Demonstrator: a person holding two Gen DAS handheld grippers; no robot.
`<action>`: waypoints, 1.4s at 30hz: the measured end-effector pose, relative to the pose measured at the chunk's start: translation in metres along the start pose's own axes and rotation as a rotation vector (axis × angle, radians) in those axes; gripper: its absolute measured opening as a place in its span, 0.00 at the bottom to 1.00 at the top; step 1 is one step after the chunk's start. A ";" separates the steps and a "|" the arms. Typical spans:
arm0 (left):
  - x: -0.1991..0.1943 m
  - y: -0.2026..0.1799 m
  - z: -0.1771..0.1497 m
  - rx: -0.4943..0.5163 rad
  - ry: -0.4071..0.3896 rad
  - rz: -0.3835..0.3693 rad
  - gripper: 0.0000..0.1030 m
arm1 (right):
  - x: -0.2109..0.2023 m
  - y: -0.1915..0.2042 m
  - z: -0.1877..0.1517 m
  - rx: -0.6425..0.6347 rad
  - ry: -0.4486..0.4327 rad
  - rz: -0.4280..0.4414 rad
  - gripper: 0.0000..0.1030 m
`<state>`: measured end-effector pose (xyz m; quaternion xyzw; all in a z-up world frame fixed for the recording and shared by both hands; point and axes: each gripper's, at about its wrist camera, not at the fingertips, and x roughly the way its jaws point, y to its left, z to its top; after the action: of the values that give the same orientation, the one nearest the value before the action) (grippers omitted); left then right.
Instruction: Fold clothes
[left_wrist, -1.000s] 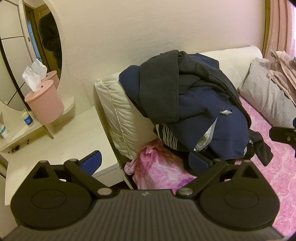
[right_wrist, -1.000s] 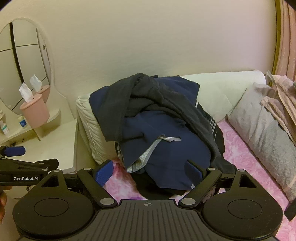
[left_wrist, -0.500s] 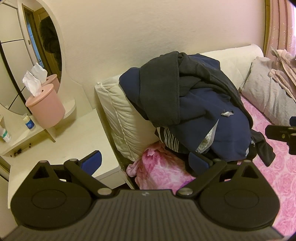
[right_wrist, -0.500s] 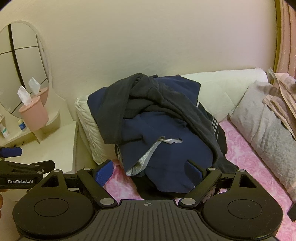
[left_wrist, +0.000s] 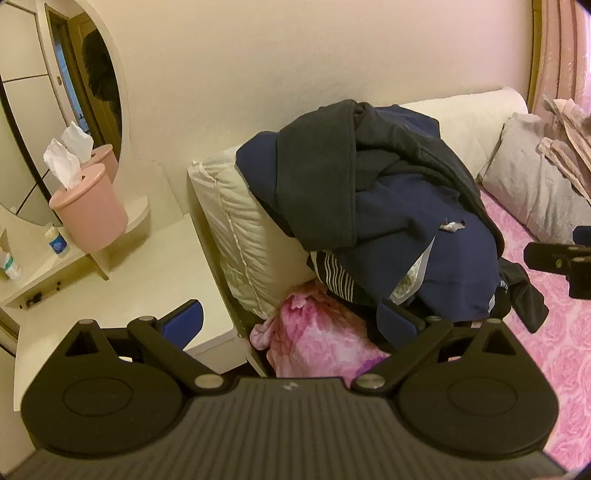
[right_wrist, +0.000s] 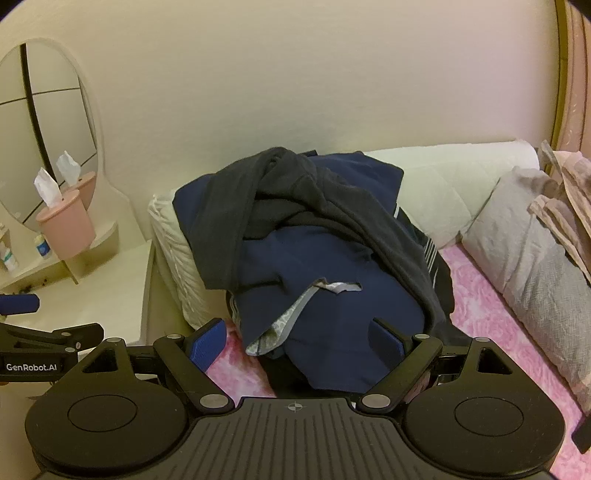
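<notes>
A heap of dark clothes (left_wrist: 388, 221) (right_wrist: 314, 258) lies on the bed against a cream pillow: a charcoal garment (left_wrist: 317, 184) draped over a navy one (right_wrist: 325, 295), with a striped piece (left_wrist: 338, 278) underneath. My left gripper (left_wrist: 291, 321) stands open in front of the heap's left foot, nothing between its blue pads. My right gripper (right_wrist: 297, 336) is open too, its jaws wide, with the navy garment's lower edge behind them and not touched. The right gripper's tip shows at the right edge of the left wrist view.
A pink floral sheet (right_wrist: 480, 314) covers the bed. A grey pillow (right_wrist: 524, 251) and folded beige cloth (right_wrist: 565, 192) lie at the right. Left of the bed stands a cream dresser (left_wrist: 147, 273) with an oval mirror, a pink tissue holder (left_wrist: 88, 210) and small bottles (left_wrist: 55, 240).
The heap has drifted slightly in both views as the hands shifted a little. Both grippers stay open and nothing has been taken hold of.
</notes>
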<state>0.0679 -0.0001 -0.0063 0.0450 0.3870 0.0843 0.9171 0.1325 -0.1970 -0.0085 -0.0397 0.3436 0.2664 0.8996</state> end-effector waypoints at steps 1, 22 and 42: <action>0.001 0.000 0.000 -0.003 0.009 -0.007 0.96 | 0.001 0.000 0.000 0.001 0.004 0.000 0.84; 0.014 -0.024 0.006 0.052 0.046 0.002 0.96 | 0.012 -0.025 -0.004 0.040 0.022 0.014 0.84; 0.026 -0.023 0.022 0.145 0.004 0.022 0.96 | 0.034 -0.049 0.012 -0.005 -0.021 0.058 0.84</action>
<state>0.1047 -0.0182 -0.0128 0.1155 0.3933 0.0662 0.9097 0.1859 -0.2200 -0.0266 -0.0291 0.3348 0.2934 0.8950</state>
